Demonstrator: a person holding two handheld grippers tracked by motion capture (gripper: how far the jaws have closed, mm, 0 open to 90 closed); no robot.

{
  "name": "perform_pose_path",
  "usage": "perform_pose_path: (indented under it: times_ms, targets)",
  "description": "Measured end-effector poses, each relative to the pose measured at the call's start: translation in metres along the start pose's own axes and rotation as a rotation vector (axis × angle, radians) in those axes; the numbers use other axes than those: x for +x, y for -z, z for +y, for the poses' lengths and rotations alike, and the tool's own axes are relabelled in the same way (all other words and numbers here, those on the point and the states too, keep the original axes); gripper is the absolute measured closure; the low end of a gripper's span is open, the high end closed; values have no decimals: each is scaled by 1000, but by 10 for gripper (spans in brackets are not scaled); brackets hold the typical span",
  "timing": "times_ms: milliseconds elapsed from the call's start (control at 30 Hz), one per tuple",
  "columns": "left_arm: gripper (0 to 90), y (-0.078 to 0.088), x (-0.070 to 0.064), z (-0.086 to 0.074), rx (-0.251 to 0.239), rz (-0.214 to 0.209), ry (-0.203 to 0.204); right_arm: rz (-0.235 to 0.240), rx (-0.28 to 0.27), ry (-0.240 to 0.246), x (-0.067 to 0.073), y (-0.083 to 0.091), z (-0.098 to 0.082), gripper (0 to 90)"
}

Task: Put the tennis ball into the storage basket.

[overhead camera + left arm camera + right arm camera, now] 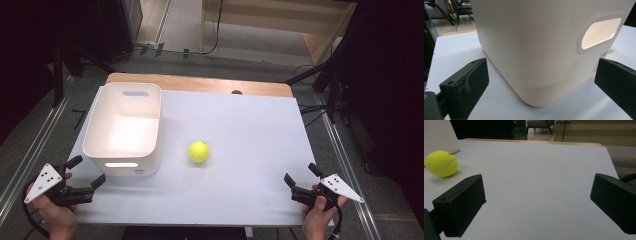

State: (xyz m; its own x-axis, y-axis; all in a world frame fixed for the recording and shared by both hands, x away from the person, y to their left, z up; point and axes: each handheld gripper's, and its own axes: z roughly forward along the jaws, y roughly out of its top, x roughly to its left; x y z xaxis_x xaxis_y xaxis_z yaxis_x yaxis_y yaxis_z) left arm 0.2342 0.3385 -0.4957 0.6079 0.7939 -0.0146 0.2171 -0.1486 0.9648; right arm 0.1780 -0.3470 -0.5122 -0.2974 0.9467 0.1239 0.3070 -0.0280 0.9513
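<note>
Now both grippers rest at the near table (240,200) edge, jaws wide apart and empty: the left gripper (85,175) just beside the white bin (125,132), the right gripper (301,176) well apart from the ball (198,151), which lies right of the bin

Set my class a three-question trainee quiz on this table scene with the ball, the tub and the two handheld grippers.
1. True or false: the tennis ball lies inside the white tub.
2. Which gripper is nearer the tub: A) left gripper B) right gripper?
3. Fill in: both grippers' jaws stand ____, with nothing between them.

Key:
1. False; the ball rests on the white table, to the right of the tub in the high view.
2. A; the left gripper view looks at the tub's corner and handle slot close up.
3. Open.
</note>
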Motion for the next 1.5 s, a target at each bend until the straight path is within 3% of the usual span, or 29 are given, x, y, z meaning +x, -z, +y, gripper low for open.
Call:
perform_pose_path:
  times_ms: [567, 767, 1100, 1400, 1500]
  targets:
    - [0, 0, -1, -1, 1, 1, -5, 24, 26, 6, 5, -3, 7, 0]
    - [0, -1, -1, -1, 2, 5, -10, 42, 43, 44, 12, -6, 20, 0]
    - [0, -1, -2, -1, 3, 16, -11, 126, 97, 83, 23, -24, 37, 0]
    - [0, -1, -2, -2, -2, 17, -7, 163, 105, 114, 34, -41, 50, 0]
    - [0, 0, -2, -2, 2, 19, -8, 208, 98, 130, 36, -46, 54, 0]
